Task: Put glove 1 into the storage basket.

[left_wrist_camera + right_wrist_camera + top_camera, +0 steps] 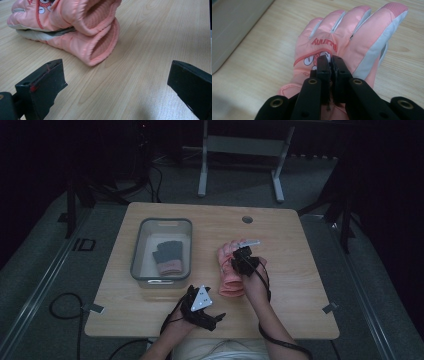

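Pink glove (230, 270): padded, with pale grey side panels and a cartoon print and lettering on its back; lies flat on the worktop (280, 245) right of centre, fingers pointing away from the person, open cuff toward the near edge. In the left gripper view a second pink layer shows beneath it, cuffs stacked, so it may be a pair.

Right hand-held gripper (243, 262): over the back of the glove, jaws drawn together and pinching the pink fabric near the print, as the right gripper view shows.

Left hand-held gripper (212, 319): near the front edge of the worktop, just short of the glove's cuff; jaws wide apart with nothing between them, bare wood below.

Grey bin (142, 245): rectangular, clear-walled, on the left half of the worktop, apart from the pink glove.

Dark glove (168, 256): knitted, with a pink cuff, lying flat inside the bin.
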### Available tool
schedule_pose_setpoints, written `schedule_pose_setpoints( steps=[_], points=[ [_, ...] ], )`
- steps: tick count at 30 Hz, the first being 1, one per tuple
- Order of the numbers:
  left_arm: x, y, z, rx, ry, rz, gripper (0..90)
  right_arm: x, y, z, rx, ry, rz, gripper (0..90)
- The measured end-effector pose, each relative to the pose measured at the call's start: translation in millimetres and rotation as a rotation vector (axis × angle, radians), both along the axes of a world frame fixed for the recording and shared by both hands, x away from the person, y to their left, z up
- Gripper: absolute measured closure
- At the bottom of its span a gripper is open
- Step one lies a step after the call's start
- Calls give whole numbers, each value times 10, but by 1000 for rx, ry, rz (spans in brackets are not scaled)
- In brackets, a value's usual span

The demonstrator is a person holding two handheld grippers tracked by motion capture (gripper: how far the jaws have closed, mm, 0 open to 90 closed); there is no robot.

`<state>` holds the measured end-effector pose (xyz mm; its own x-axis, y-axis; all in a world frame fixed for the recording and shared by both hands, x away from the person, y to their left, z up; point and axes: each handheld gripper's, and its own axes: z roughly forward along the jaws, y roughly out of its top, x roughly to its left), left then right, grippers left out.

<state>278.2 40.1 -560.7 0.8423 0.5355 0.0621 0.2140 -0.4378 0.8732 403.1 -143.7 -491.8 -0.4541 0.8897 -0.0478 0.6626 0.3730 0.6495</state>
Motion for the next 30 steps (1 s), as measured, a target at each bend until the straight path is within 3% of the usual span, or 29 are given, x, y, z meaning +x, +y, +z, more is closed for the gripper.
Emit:
schedule_pose_setpoints(
  steps=[5,11,20,25,30],
  points=[
    [0,-9,3,3,0,4,8,-15,-115,29,4,36,99,847],
    [5,-9,12,2,0,12,8,-23,-140,43,35,32,97,792],
    [-21,-20,70,-4,-9,20,9,-71,-166,218,116,10,116,697],
    [-27,15,137,-40,-11,52,9,-122,-245,338,140,-18,159,536],
    [-12,40,176,-54,18,68,21,-131,-415,388,206,-24,193,313]
  ],
)
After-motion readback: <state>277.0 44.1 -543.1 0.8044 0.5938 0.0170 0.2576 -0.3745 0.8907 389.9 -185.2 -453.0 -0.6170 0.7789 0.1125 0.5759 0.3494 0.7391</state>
